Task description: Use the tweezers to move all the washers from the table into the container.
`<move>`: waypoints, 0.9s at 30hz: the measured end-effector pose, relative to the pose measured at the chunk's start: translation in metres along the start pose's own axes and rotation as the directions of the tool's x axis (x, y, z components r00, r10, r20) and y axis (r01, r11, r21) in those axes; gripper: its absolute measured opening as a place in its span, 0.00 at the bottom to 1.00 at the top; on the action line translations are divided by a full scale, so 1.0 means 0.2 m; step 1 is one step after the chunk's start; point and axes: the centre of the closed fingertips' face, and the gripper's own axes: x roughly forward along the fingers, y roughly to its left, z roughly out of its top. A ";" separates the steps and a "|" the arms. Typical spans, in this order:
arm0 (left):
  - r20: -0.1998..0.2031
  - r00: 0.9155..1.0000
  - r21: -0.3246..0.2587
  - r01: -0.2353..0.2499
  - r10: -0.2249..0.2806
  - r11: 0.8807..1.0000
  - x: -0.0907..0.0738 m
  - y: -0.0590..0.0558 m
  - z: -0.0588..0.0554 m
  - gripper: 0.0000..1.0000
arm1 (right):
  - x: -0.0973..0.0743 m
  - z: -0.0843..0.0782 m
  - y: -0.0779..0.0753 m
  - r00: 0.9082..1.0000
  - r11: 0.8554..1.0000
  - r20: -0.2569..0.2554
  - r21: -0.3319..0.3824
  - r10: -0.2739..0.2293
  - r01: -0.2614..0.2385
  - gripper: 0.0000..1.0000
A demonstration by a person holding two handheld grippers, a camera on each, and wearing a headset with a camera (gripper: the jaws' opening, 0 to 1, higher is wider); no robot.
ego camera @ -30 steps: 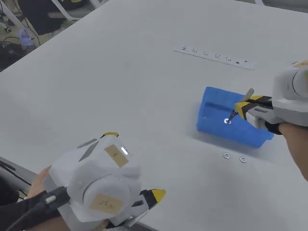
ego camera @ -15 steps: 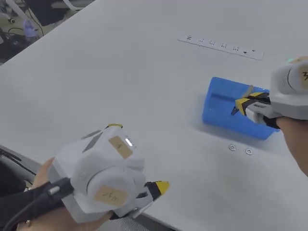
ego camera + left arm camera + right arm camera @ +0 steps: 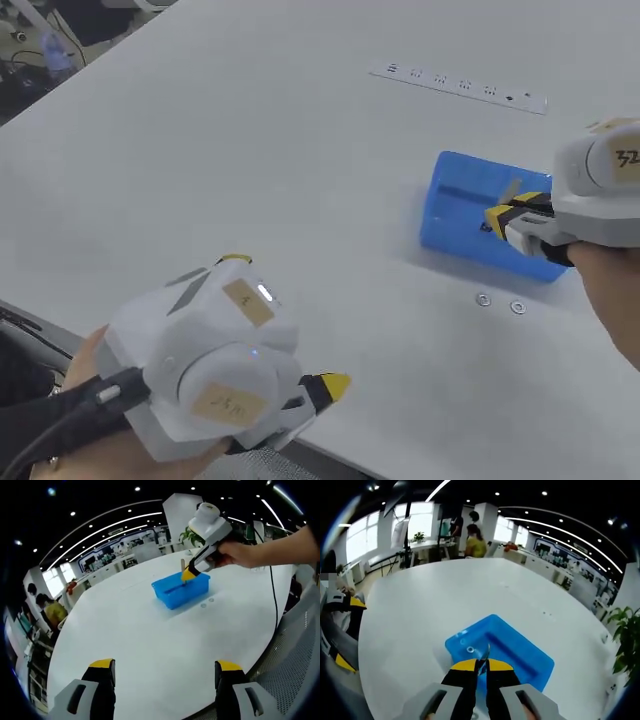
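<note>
Looking down in the head view, I hold my right gripper [image 3: 497, 222] at the right of the desk [image 3: 250, 150]. Its jaws are pressed together on the tweezers [image 3: 513, 190], which reach over the blue container [image 3: 440, 235]. Two washers [image 3: 483, 300] lie side by side on the desk just near of the container, apart from it. My left gripper [image 3: 283, 322] hangs at the near left edge of the desk, well apart from the container, with its jaws spread and nothing between them. A power strip [image 3: 458, 87] lies on the far part of the desk.

In the left gripper view, my left gripper [image 3: 165, 666] has both yellow-tipped jaws wide apart above bare desk. Far ahead, the right gripper [image 3: 189, 572] points the tweezers [image 3: 183, 566] down into the container [image 3: 175, 599], and the washers [image 3: 203, 605] rest on the desk just beside its right wall.

In the right gripper view, my right gripper [image 3: 482, 667] pinches the tweezers [image 3: 485, 655] between its closed jaws. The tips sit above the container [image 3: 530, 662], near its left corner. One washer [image 3: 470, 650] lies on the container's floor just left of the tips. I cannot tell whether the tips carry anything. The left gripper [image 3: 345, 630] shows at the far left.
</note>
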 end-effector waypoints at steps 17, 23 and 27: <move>0.002 1.000 -0.007 -0.004 0.004 1.000 0.00 0.01 0.00 0.84 | -0.01 -0.01 -0.01 1.000 0.999 -0.002 0.045 0.011 -0.010 0.02; -0.002 1.000 -0.004 0.002 -0.002 1.000 0.00 0.00 0.00 0.84 | -0.03 0.02 -0.04 1.000 0.998 0.019 0.064 -0.002 0.001 0.02; 0.008 1.000 -0.017 0.005 -0.005 1.000 -0.01 0.00 0.01 0.86 | -0.07 0.05 -0.05 0.999 0.998 0.043 0.064 -0.012 0.009 0.02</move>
